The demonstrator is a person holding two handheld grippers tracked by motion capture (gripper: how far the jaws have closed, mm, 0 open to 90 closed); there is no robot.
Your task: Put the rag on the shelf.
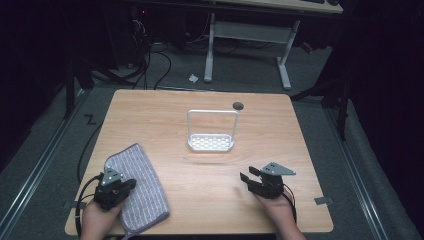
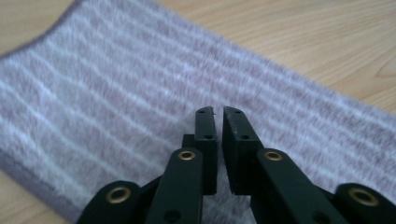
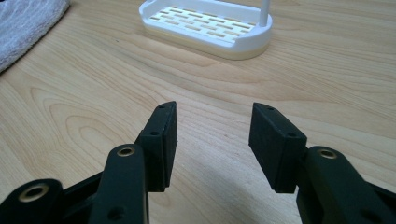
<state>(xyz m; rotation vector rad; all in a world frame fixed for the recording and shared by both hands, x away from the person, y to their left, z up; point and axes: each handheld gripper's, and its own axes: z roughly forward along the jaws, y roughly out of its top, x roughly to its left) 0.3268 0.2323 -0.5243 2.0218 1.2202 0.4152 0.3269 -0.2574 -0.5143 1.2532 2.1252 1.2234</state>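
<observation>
A folded grey striped towel lies at the table's front left; it spreads under the jaws in the left gripper view. My left gripper hovers over the towel's near part, its jaws nearly together with nothing between them. A white rack with a slotted base and an upright wire frame stands mid-table. My right gripper rests low at the front right, jaws apart and empty, pointing at the rack across bare wood.
The wooden table has a round grommet hole behind the rack. A corner of the towel shows at the upper left of the right gripper view. Beyond the table stand a white desk frame and floor cables.
</observation>
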